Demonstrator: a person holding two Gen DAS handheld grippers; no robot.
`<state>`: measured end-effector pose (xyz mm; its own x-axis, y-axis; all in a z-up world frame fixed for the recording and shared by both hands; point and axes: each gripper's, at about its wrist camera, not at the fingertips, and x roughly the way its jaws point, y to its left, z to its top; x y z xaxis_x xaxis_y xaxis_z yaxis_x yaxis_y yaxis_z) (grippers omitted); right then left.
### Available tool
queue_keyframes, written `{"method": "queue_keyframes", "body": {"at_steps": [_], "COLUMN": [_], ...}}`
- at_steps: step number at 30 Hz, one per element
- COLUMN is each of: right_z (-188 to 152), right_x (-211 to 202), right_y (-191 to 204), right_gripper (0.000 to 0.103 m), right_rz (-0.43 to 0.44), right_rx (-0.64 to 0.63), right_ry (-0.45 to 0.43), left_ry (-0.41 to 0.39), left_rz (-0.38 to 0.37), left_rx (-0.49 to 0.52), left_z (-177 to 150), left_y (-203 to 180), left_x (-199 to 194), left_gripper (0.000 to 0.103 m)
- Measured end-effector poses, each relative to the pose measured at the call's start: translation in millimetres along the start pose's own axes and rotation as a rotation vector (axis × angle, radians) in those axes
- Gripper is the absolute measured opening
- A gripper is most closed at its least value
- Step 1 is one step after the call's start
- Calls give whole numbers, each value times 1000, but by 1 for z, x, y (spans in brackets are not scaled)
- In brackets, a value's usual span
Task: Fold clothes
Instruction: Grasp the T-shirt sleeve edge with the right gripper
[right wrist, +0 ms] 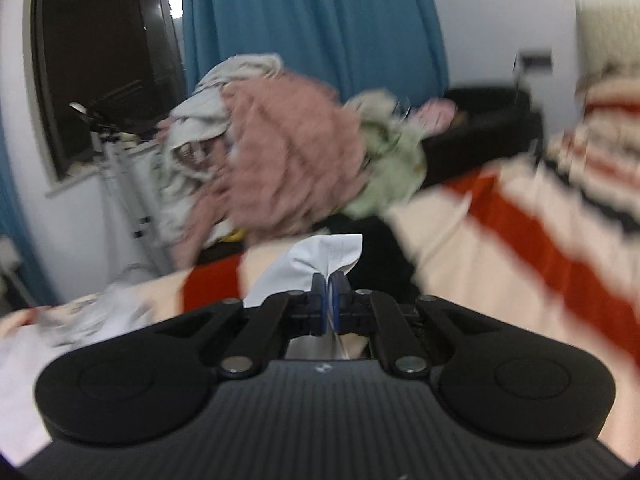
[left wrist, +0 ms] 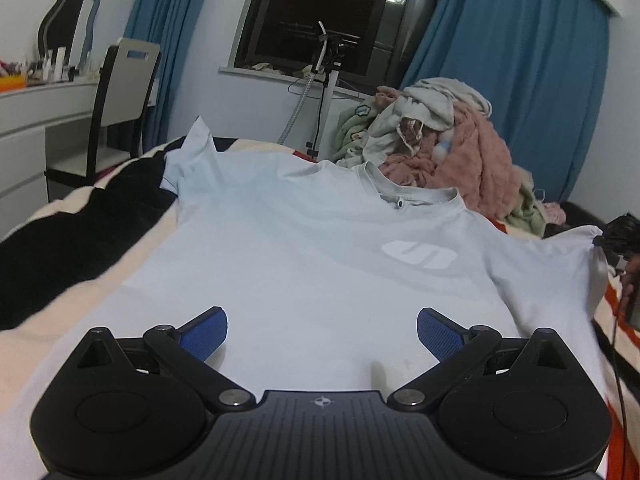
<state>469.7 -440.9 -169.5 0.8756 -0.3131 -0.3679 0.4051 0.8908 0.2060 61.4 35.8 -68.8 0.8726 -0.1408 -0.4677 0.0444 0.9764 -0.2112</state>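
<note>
A striped bed cover in cream, black and red filled the near ground, and on it a pale blue T-shirt lay face up and spread nearly flat, its hem at the near edge and its collar toward the far side. So its long axis ran straight away from the near edge, with the sleeves pointing left and right. Beyond the collar, at the far right, sat a heap of unfolded clothes, pink, green and off-white, in front of blue curtains.

The left gripper hung just over the hem, its jaws spread wide with nothing between them and only shirt fabric beneath. The right gripper was clenched on the right sleeve, a pinch of pale cloth fanning out past its pads; in the left wrist view that sleeve was drawn up toward the right edge of the shirt. The right wrist view was blurred.

The shirt body lay to the left of the clamped sleeve, so the fold probably called for carrying the sleeve leftward across the chest, and the right hand was the one placed for it.
</note>
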Motion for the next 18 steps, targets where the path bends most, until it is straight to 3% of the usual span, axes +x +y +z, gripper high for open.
{"method": "queue_keyframes", "body": {"at_steps": [5,10,11,12,13,14,18], "right_z": [8,-13,-17,-18,-19,-19,-9], "right_x": [65,94,96,97,95,87,49], "right_y": [-2,-6,-6,-6,-4,-2,-2], "right_gripper": [6,10,29,69,87,97,95], "right_rz": [-147,-158,-161,-179,-195,-200,-153], "right_rx": [-92,-134,-145,-158,-169,-174,-115], "right_ry": [46,73,77,88,88,58,52], "left_ry": [36,70,73,78,82,86,94], "left_rz": [5,13,16,18,20,20,11], "left_rx": [1,2,3,-1,-5,-4,19], "left_z": [-5,-7,-7,-7,-7,-6,-5], "left_y": [0,-1,-2,-2,-3,-4,-9], "left_x": [20,41,43,44,46,46,40], "left_gripper": [102,102,102,102,102,102,102]}}
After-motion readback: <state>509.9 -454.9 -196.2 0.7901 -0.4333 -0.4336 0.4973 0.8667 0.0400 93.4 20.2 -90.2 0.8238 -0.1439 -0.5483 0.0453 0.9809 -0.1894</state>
